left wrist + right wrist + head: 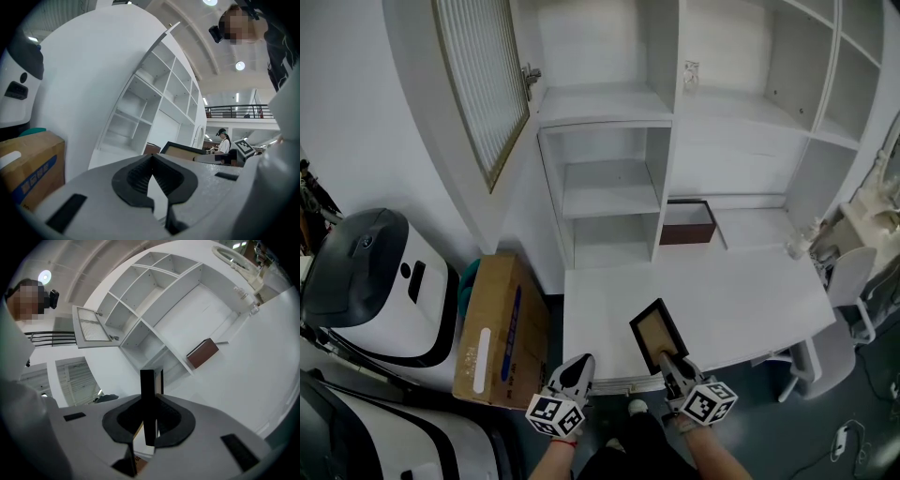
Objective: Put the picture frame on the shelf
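The picture frame, black-edged with a tan face, is held tilted over the front edge of the white desk. My right gripper is shut on its near end. In the right gripper view the picture frame shows edge-on as a black bar between the pads of the right gripper. My left gripper hangs beside it at the desk's front edge, shut and holding nothing. The left gripper shows its jaws meeting at the tips. The white shelf unit stands behind the desk with bare compartments.
A brown box sits at the foot of the shelves. A cabinet door with ribbed glass stands open at upper left. A cardboard box and a white machine stand on the floor at left. A white chair is at right.
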{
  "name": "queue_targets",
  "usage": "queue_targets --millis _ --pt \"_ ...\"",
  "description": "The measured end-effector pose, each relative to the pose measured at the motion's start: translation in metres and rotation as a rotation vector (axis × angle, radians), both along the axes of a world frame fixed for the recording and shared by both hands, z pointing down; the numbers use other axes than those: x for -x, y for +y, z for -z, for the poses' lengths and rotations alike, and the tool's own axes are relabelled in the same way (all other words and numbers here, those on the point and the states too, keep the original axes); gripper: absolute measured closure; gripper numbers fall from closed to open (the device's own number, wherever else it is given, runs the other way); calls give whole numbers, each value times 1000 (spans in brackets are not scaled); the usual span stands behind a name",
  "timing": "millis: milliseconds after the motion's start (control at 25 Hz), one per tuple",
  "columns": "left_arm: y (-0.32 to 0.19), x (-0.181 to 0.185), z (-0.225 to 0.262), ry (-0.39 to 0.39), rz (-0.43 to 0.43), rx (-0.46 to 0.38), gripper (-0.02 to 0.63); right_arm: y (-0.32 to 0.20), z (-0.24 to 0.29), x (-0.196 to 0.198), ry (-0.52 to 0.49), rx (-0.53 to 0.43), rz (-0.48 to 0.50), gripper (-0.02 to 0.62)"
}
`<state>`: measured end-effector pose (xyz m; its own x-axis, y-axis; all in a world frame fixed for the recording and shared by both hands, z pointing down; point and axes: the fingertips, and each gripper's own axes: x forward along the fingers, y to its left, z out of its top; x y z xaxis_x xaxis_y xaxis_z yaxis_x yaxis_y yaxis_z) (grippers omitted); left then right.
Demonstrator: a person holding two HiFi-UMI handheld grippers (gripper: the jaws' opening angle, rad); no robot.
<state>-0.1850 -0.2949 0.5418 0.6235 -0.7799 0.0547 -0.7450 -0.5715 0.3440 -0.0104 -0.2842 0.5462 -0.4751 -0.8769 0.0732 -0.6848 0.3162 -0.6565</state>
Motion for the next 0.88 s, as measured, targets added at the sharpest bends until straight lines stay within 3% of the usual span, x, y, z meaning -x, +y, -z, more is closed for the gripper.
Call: queue_targets --millis 520,880 --pt "-86 -21 8 -62 -1 -7 603 -112 -2 -1 -21 -8 45 546" --pt "-129 -28 -6 -72 9 17 603 -169 -28 -7 -6 42 42 546"
